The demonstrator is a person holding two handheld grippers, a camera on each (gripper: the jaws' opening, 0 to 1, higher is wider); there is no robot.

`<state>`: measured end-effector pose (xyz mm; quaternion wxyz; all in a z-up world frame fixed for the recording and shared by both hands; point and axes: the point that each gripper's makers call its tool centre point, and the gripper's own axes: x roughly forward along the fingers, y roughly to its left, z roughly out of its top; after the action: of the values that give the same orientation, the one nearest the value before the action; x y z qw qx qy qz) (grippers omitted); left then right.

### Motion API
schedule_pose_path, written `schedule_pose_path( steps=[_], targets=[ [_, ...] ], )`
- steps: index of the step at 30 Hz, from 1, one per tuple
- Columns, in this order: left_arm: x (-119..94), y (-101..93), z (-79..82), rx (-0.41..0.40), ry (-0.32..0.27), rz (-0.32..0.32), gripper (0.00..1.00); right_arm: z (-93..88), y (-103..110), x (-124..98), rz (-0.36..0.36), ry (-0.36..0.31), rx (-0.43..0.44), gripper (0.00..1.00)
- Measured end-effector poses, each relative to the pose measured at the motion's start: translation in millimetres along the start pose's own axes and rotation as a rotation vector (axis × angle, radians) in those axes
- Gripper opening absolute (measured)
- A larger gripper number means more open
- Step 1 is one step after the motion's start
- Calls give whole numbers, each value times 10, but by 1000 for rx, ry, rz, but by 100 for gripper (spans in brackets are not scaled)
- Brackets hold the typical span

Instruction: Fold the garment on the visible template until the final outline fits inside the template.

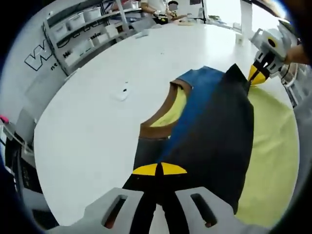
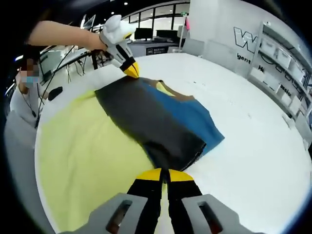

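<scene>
Both grippers pinch the garment (image 1: 214, 136): left gripper (image 1: 159, 169) and right gripper (image 2: 163, 174) clamp opposite corners of its dark folded flap. Yellow template (image 2: 83, 156) lies beneath on the white table (image 1: 92, 122).

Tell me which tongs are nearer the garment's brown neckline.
Left. The left tongs pinch the blue-and-black fabric garment close to its brown neckline; the right tongs pinch the opposite end, farther away.

Both views look close along the garment (image 1: 214, 131) from opposite ends.
</scene>
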<state>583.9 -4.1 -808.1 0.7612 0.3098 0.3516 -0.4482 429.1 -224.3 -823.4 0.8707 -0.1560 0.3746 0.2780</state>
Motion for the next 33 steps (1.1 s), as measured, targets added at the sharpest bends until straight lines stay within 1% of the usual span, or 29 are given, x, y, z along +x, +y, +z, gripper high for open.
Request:
schedule_pose_path(
  steps=[2, 8, 10, 12, 14, 16, 17, 18, 19, 20, 21, 23, 25, 28, 30, 32, 33],
  targets=[
    [-4, 14, -25, 0, 12, 11, 5, -16, -22, -2, -1, -1, 8, 0],
    [-5, 32, -65, -13, 17, 29, 5, -68, -66, 9, -7, 7, 34, 0],
    [-31, 28, -52, -23, 7, 25, 5, -51, -67, -2, -10, 2, 33, 0],
    [-60, 63, -46, -24, 1, 26, 5, -22, -59, -11, -10, -6, 31, 0],
    [-71, 142, -73, -25, -1, 32, 5, 5, -45, -9, -7, -14, 26, 0],
    [-92, 173, -93, -41, -6, 35, 5, 20, -22, 12, -3, -16, 24, 0],
    [-95, 187, -114, -47, 0, 43, 5, -23, -15, 30, -6, 6, 25, 0],
    [-104, 208, -164, -39, 19, 60, 6, -27, -18, 57, -7, 4, 14, 0],
    [-105, 215, -193, -35, 32, 70, 5, -69, -28, 72, -16, 24, 14, 0],
    [-132, 281, -239, -6, 58, 117, 5, -68, -28, 76, -17, 21, 18, 0],
    [-103, 252, -237, -17, 44, 104, 4, -58, -20, 70, -14, 15, 29, 0],
    [-91, 232, -176, -57, -14, 87, 10, -47, -7, 69, -12, 12, 32, 0],
    [-98, 275, -212, -58, 0, 108, 16, -43, 1, 69, -12, 15, 26, 0],
    [-118, 266, -234, -69, -5, 100, 15, -27, 7, 55, -12, 14, 22, 0],
    [-136, 254, -243, -80, -14, 97, 16, -20, 4, 43, -15, 8, 23, 0],
    [-152, 241, -287, -99, -8, 97, 19, -23, -5, 40, -20, 8, 26, 0],
    [-164, 227, -307, -113, -15, 95, 20, -23, -20, 34, -30, 5, 28, 0]
  ],
)
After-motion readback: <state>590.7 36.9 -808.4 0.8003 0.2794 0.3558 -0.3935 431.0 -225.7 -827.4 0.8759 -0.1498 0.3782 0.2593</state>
